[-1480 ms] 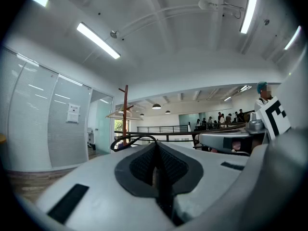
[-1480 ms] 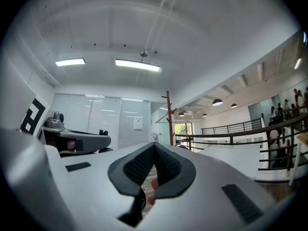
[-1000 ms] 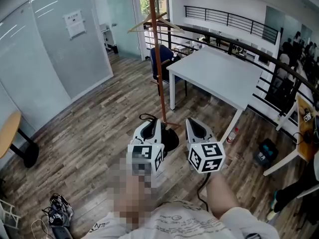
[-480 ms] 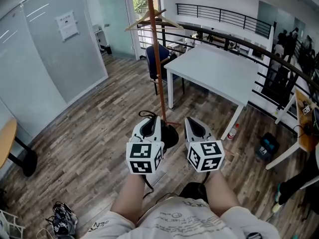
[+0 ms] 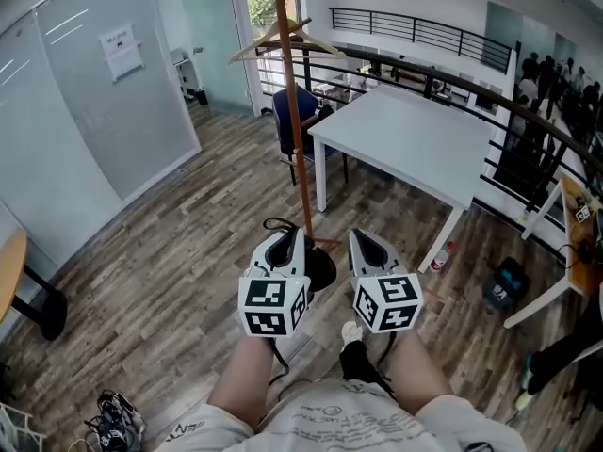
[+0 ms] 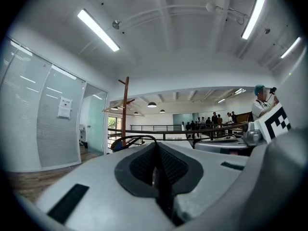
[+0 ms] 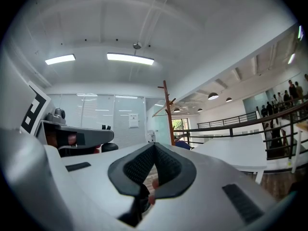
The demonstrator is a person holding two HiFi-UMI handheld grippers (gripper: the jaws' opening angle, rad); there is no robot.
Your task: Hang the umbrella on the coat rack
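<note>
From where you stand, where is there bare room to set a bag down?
The white table has a bare top. So is the floor between the glass wall and the coat rack. It is crowded at the rack's foot, with the blue chair behind and the umbrella in the left gripper in front, and on the floor right of the table.

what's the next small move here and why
Probably raise the left gripper up and forward toward the coat rack. Its jaws look shut on the umbrella strap, whose loop sticks out past the tips. The gripper is low and apart from the pole, near the rack's foot, while the pegs sit high on the pole.
</note>
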